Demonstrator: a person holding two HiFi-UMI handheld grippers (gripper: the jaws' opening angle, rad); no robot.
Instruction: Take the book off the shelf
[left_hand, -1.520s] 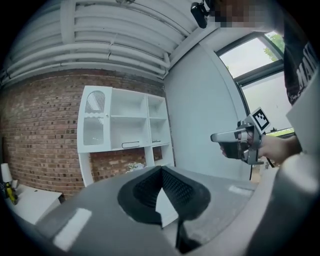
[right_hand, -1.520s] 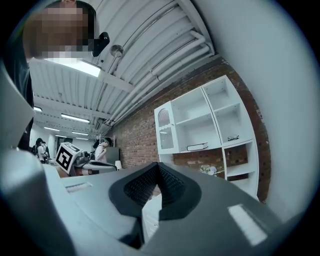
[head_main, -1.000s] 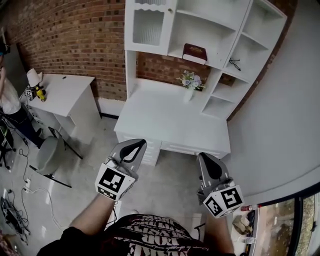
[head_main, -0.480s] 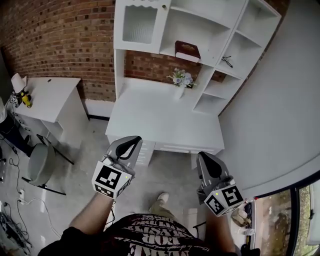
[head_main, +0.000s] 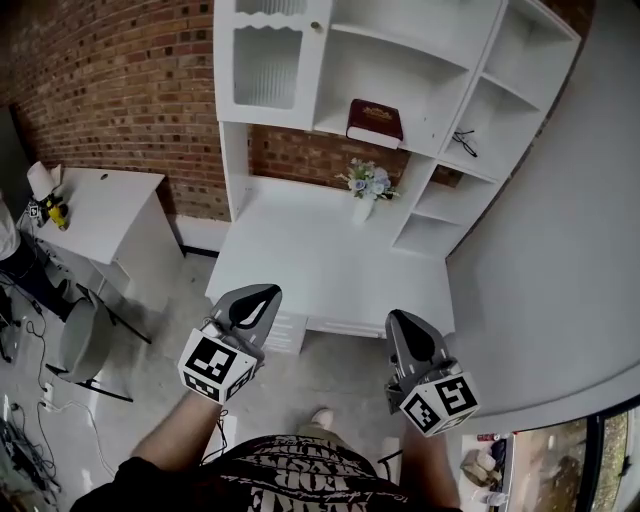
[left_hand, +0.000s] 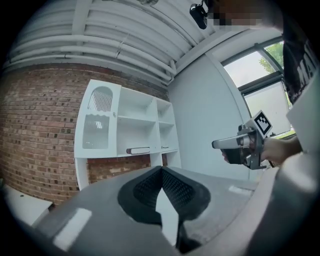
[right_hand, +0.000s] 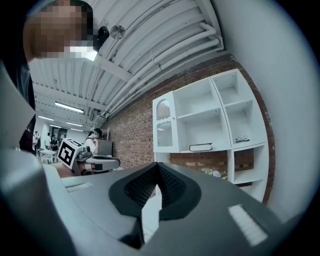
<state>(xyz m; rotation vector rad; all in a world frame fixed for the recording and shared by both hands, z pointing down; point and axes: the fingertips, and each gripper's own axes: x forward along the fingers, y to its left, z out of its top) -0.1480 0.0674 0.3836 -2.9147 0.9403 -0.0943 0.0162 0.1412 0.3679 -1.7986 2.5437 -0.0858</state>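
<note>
A dark red book (head_main: 375, 122) lies flat on the middle shelf of the white shelf unit (head_main: 430, 60). It also shows as a thin dark bar in the left gripper view (left_hand: 138, 150) and the right gripper view (right_hand: 201, 147). My left gripper (head_main: 262, 292) and right gripper (head_main: 398, 318) hang low in front of the desk, far short of the book. The jaws of both meet at the tips, left gripper (left_hand: 161, 170) and right gripper (right_hand: 158, 166), with nothing between them.
A white desk (head_main: 320, 260) stands under the shelves with a vase of flowers (head_main: 365, 185) at its back. Glasses (head_main: 462, 140) lie on a right-hand shelf. A glass cabinet door (head_main: 266, 65) is upper left. A side table (head_main: 95, 195) and chair (head_main: 85, 335) stand left.
The desk and shelf unit have shifted in the head view as the person stepped nearer. Both grippers stay low and shut, about where they were.
</note>
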